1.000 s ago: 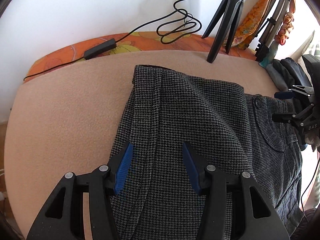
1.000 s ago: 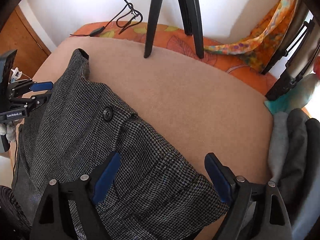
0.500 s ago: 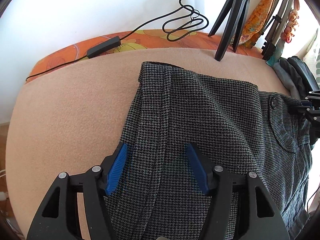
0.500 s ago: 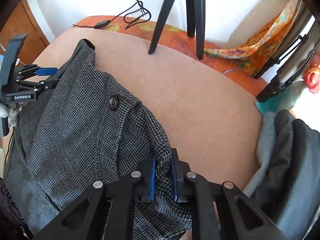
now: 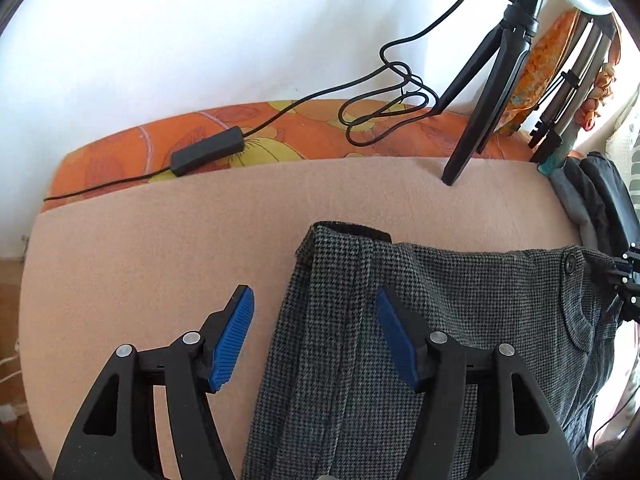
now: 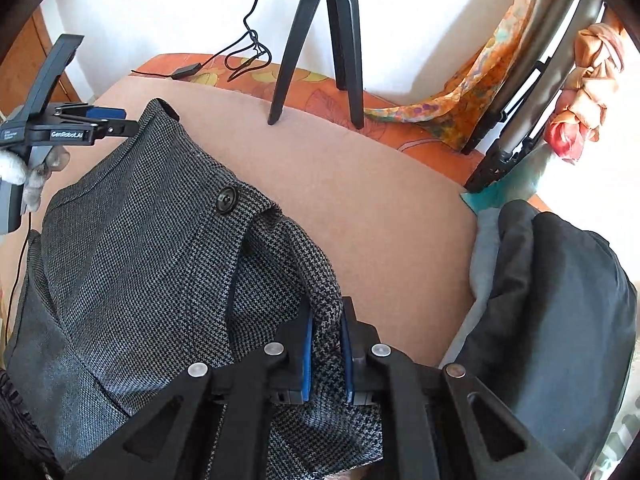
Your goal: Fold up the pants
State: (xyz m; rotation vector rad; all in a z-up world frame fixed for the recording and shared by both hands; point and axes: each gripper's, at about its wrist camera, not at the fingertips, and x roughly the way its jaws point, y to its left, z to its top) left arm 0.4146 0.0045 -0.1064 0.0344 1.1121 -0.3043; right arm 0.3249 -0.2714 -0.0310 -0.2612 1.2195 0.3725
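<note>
Grey houndstooth pants (image 5: 460,320) lie on a beige blanket (image 5: 160,260), waistband toward the far side. My left gripper (image 5: 312,296) stands open just above the pants' left edge: one blue pad over the blanket, the other over the fabric, neither pressing. In the right wrist view the pants (image 6: 140,240) show a black button (image 6: 227,200) on the waistband. My right gripper (image 6: 326,312) is shut on a raised fold of the waistband near the pants' right end. The left gripper (image 6: 92,124) shows at the far left corner of the pants, held by a gloved hand (image 6: 16,168).
A black tripod (image 5: 480,112) stands on the blanket's far edge, with a cable and inline box (image 5: 208,152) on an orange floral cover (image 5: 120,152). A pile of dark and grey clothes (image 6: 552,300) lies to the right. More tripod legs (image 6: 520,112) lean at the back right.
My right gripper closed on the waistband fold and lifted it. My left gripper widened a little and slid left, so one finger is now off the pants.
</note>
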